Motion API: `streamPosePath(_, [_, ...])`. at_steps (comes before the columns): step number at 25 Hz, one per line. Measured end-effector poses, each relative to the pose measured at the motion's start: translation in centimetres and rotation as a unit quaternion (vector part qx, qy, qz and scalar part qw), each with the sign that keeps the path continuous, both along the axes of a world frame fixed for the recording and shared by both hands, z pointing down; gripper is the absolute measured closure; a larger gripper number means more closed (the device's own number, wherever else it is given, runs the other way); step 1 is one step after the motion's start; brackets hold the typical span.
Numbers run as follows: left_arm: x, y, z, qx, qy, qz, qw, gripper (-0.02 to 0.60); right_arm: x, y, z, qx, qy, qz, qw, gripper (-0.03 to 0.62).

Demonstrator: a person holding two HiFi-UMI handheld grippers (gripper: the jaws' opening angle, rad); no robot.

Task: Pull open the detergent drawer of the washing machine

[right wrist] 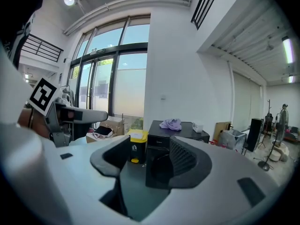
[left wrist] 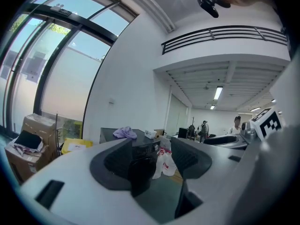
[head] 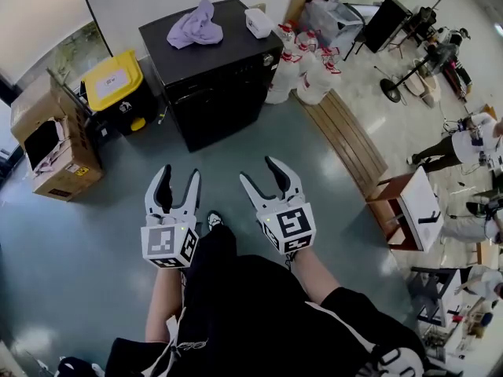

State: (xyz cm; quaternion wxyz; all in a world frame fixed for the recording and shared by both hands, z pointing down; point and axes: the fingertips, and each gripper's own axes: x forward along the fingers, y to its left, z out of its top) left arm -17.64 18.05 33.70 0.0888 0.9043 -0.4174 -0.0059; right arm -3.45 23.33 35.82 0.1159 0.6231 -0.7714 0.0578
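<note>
Both left gripper [head: 179, 173] and right gripper [head: 259, 170] jaws apart, empty; yellow bin [head: 114, 81] lidded

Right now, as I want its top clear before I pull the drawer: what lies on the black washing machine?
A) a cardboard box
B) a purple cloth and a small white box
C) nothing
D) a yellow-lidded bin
B: in the head view a crumpled purple cloth and a small white box lie on top of the washing machine.
</note>
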Motion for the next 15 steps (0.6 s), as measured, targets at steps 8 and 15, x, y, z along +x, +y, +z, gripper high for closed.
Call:
streamPosePath(8, [1.5, -7.9, 1.8, -0.023, -0.001, 0.016, 0.9996, 0.33, 0.9, -7.7, 0.5, -0.023, 0.019, -0.004, 1.0, 0.311])
streamPosePath(15, [1.0, -12.6, 4.6, -0.056, 0.002, 0.03, 0.998, 0.328, 0.1, -12.5, 2.9, -0.062, 0.017, -0.012, 0.998, 0.281])
